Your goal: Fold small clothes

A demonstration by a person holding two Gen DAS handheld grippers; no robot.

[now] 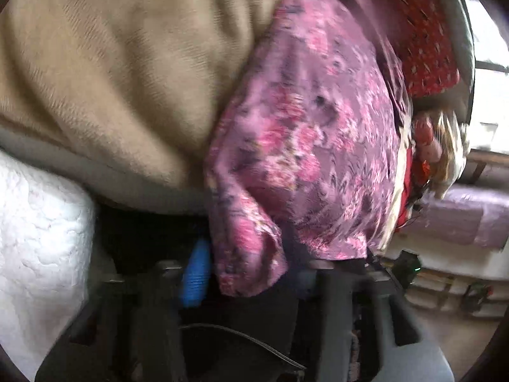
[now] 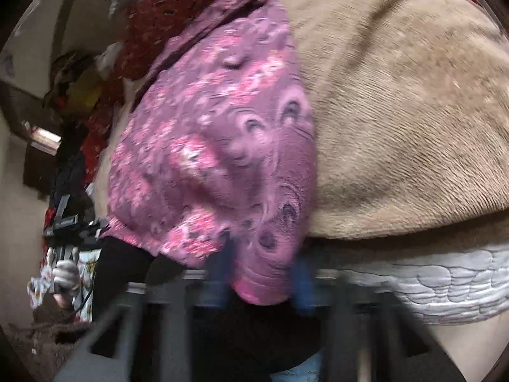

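A purple garment with pink flowers (image 1: pixel 311 133) lies across a tan blanket (image 1: pixel 111 63) on a bed. In the left wrist view my left gripper (image 1: pixel 248 273) holds a bunched corner of the garment between its blue pads (image 1: pixel 195 280); the right pad is hidden by cloth. In the right wrist view the same garment (image 2: pixel 216 146) hangs from my right gripper (image 2: pixel 261 280), whose blue pads (image 2: pixel 302 283) pinch another corner at the bed's edge. Both views are blurred by motion.
A white quilted mattress edge (image 1: pixel 38 242) shows below the blanket, also in the right wrist view (image 2: pixel 439 283). A red patterned cloth (image 1: pixel 423 31) lies beyond the garment. The left gripper and hand (image 2: pixel 65 254) appear at the left of the right wrist view. A lilac box (image 1: pixel 461 219) stands at right.
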